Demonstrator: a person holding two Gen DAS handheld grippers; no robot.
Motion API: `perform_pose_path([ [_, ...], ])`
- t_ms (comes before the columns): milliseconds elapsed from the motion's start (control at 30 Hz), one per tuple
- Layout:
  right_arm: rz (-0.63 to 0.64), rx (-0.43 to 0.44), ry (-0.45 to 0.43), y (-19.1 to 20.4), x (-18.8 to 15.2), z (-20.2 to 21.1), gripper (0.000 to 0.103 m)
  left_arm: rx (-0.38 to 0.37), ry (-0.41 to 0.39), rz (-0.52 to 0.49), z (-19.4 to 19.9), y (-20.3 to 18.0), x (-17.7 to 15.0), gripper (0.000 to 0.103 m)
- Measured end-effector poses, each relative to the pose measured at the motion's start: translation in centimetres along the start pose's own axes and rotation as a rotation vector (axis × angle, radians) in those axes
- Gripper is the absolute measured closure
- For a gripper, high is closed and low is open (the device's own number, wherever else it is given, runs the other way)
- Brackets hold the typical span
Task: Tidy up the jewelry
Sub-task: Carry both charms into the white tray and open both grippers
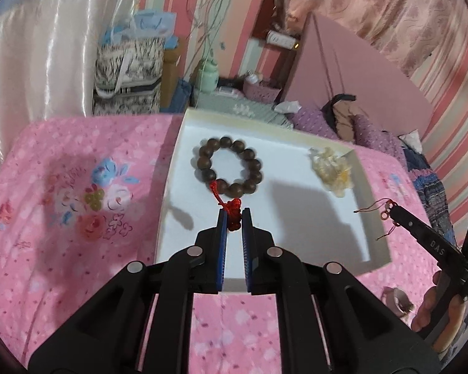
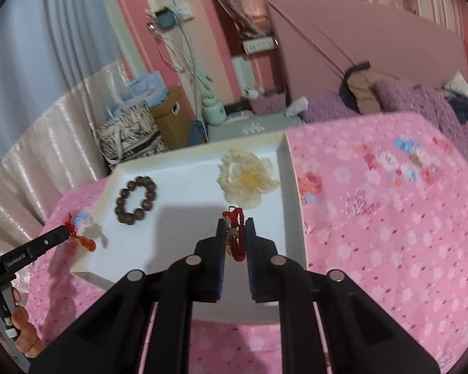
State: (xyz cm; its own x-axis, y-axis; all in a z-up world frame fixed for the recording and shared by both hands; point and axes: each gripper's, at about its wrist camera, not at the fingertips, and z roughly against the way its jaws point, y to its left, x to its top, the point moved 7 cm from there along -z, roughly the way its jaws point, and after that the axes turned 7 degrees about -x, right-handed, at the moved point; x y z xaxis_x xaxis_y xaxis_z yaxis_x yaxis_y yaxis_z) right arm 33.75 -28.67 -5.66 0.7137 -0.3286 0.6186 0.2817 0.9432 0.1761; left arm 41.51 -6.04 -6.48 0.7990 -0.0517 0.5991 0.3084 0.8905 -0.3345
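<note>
A white tray (image 1: 296,218) (image 2: 187,218) lies on the pink bedspread. In it rest a brown bead bracelet (image 1: 229,165) (image 2: 135,201) and a cream flower ornament (image 1: 330,168) (image 2: 248,180). My left gripper (image 1: 234,215) (image 2: 67,233) hovers over the tray's near left side, shut on a red knotted cord charm (image 1: 234,218) (image 2: 70,222). An orange pendant (image 2: 89,244) dangles from the charm. My right gripper (image 2: 235,233) (image 1: 390,210) hangs above the tray's right part, shut on a red bead string (image 2: 234,243) with gold bits; thin red cords trail from it.
A pink floral bedspread (image 1: 78,202) (image 2: 390,218) surrounds the tray. Purple bedding (image 1: 374,137) and a pink board (image 2: 358,46) are behind on the right. Bags (image 1: 128,71) and a green jar (image 1: 209,76) stand beyond the bed. A hand (image 2: 21,321) grips the left tool's handle.
</note>
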Motion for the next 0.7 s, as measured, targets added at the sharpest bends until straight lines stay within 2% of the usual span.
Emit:
perform_pose_path([
  [167,0.018,-0.033,0.023,0.1,-0.8,-2.3,0.091,0.029,0.043,0.012,-3.0,1.3,-0.5,0.096],
  [267,0.04,-0.059,0.028,0.1,-1.3,-3.1,0.091,0.046,0.04,0.01,-3.5,1.8,-0.7,0.096],
  [333,0.036,-0.048,0.051,0.2,-1.8,-3.7,0.091,0.077,0.043,0.005,-3.8,2.2,-0.9,0.096],
  [700,0.072,-0.069,0.078,0.2,-3.1,-4.9,0.091,0.136,0.079,-0.029,-5.3,2.5,-1.9,0.096],
])
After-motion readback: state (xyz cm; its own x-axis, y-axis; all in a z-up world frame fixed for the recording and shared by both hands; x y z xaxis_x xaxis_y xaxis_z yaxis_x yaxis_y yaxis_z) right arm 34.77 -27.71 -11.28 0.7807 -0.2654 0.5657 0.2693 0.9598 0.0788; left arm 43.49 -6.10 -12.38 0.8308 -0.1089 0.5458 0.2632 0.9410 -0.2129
